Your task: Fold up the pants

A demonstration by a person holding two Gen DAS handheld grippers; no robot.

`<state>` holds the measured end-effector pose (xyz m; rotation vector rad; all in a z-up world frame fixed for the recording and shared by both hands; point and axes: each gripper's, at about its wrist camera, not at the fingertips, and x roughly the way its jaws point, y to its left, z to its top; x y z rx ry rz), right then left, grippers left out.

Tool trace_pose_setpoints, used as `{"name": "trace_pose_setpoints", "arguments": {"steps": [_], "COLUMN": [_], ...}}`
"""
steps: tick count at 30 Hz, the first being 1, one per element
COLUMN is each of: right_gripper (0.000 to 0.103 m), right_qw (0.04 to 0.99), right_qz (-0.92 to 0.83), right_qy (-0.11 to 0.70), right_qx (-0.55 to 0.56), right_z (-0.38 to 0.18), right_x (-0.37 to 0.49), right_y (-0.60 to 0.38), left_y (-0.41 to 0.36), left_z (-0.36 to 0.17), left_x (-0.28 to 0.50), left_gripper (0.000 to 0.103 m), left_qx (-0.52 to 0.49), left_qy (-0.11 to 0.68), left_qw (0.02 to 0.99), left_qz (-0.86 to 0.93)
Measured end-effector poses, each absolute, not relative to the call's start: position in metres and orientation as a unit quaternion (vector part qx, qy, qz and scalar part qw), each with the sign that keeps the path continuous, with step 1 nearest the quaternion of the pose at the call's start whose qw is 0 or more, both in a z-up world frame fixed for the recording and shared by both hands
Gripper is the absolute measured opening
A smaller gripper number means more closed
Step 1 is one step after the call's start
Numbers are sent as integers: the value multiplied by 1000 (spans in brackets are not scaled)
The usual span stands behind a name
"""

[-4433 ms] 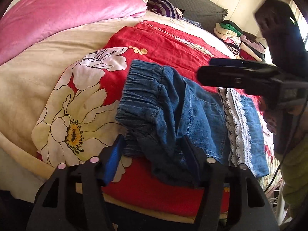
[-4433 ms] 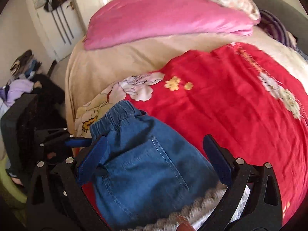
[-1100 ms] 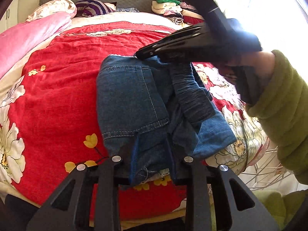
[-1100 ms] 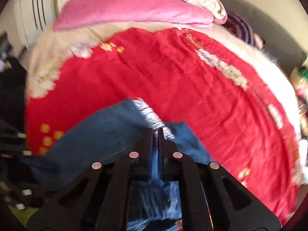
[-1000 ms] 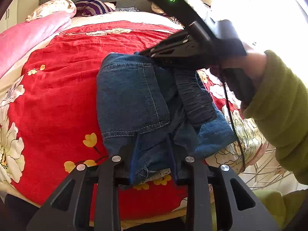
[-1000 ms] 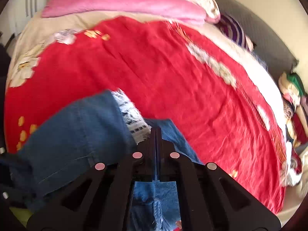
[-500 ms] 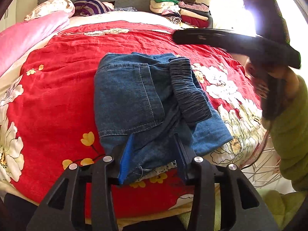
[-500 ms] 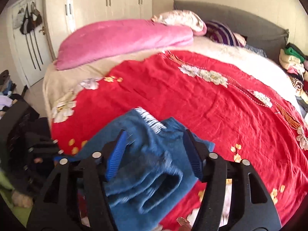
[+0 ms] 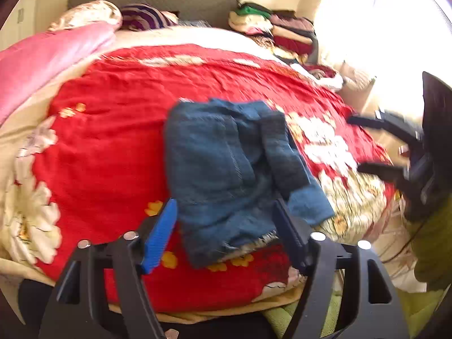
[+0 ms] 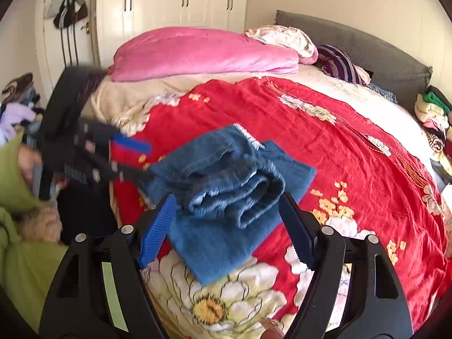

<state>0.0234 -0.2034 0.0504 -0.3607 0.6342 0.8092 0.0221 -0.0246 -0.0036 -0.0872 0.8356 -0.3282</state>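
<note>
— Where are the pants point(image 9: 234, 169) found?

— They are laid in a folded bundle on the red flowered bedspread point(image 9: 113, 147), near its front edge. The gathered waistband point(image 10: 248, 197) is turned over on top, and a strip of white lace point(image 10: 248, 135) is seen at the far edge of the bundle.

— And how is the left gripper point(image 9: 226, 234) held?

— It is spread wide, with nothing pinched; the near end of the pants is framed between its blue-padded fingers point(image 9: 159, 234) but is not touched.

— The right gripper point(image 10: 228, 226)?

— It is likewise spread apart and empty, held just in front of the waistband side of the pants. From the left wrist view it is seen off past the right side of the pants, blurred.

— What else is seen beyond the pants?

— A pink quilt point(image 10: 203, 53) is piled at the far left of the bedspread, a grey headboard point(image 10: 367, 56) is seen behind, and folded clothes point(image 9: 271, 28) are stacked at the far right corner.
</note>
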Motion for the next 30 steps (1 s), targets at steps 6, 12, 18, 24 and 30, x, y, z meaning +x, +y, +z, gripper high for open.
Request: {"name": "trace_pose_setpoints", "arguments": {"steps": [6,12,18,24,30], "right_gripper": [68,66,37,36,4], "right_qw": [835,806,775,771,748], "right_qz": [421,458,467,432,489], "right_qy": [295,274,274,250,298], "right_qx": [-199,-257,-325,-397,-336], "right_z": [40,30,8,-15,-11], "right_x": [4,-14,-16,-8,-10], "right_y": [-183,-147,-110,-82,-90], "left_y": [-6,0,5,-2,-12], "left_z": [6,5,-4,-15,-27], "left_x": [29,44,73,93,98], "left_gripper": [69,67,31,31,33], "left_qx": [-67,-75,-84,-89,-75], "left_qy": [397,402,428,443,447], "left_qw": [905,902,890,881,881], "left_qz": [-140,-135,-131,-142,-138]}}
